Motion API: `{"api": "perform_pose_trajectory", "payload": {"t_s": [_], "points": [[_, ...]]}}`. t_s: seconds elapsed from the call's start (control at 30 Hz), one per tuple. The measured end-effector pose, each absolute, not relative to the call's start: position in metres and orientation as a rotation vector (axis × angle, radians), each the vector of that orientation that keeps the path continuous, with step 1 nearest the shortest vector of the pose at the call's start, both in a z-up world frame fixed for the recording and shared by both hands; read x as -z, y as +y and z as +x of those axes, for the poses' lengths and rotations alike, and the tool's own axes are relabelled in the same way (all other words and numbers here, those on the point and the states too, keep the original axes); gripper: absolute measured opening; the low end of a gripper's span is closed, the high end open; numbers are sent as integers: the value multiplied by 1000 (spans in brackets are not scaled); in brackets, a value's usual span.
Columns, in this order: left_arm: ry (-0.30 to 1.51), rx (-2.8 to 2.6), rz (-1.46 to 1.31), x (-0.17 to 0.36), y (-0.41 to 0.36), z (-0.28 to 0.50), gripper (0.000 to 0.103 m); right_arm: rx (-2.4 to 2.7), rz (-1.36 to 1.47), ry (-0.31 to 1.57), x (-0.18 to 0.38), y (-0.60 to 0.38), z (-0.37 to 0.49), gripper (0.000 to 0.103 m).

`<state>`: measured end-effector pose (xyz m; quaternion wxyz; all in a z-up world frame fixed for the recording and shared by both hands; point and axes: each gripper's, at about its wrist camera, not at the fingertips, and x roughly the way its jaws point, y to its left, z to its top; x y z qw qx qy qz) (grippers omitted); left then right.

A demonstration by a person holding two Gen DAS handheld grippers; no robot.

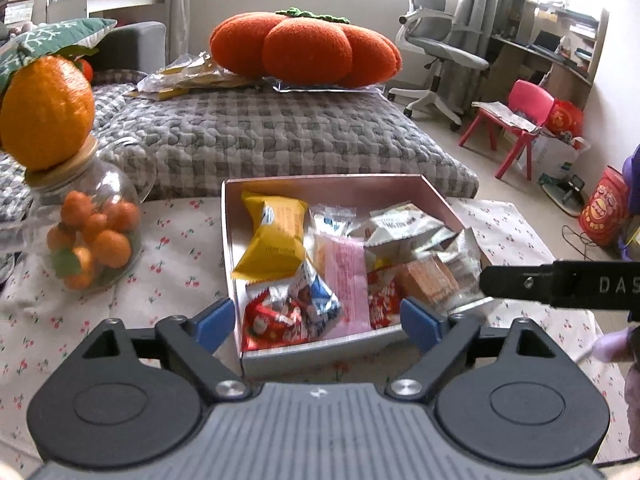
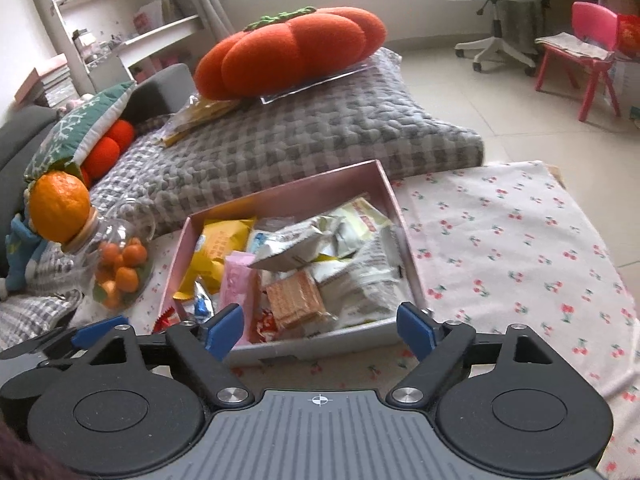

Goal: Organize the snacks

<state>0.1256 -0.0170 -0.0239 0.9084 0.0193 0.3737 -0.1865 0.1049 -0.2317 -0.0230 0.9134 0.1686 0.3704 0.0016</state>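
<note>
— What's left of the pink box (image 1: 240,240)?

— A glass jar (image 1: 92,236) of little oranges on the cherry-print cloth (image 1: 168,264).

— And inside the box?

— Snacks: a yellow packet (image 1: 274,236) far left, wafers (image 2: 296,300) nearer the right, I think.

— The grippers?

— Left gripper (image 1: 320,318) and right gripper (image 2: 320,330) both spread wide before the box's near wall, holding nothing.
</note>
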Motion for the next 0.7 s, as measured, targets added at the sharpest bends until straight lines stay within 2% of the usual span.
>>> {"api": "perform_pose_trajectory", "payload": {"t_s": [0.7], "points": [[895, 285, 47, 20, 8, 64, 102, 47, 286, 833, 9, -223, 40, 89]]}}
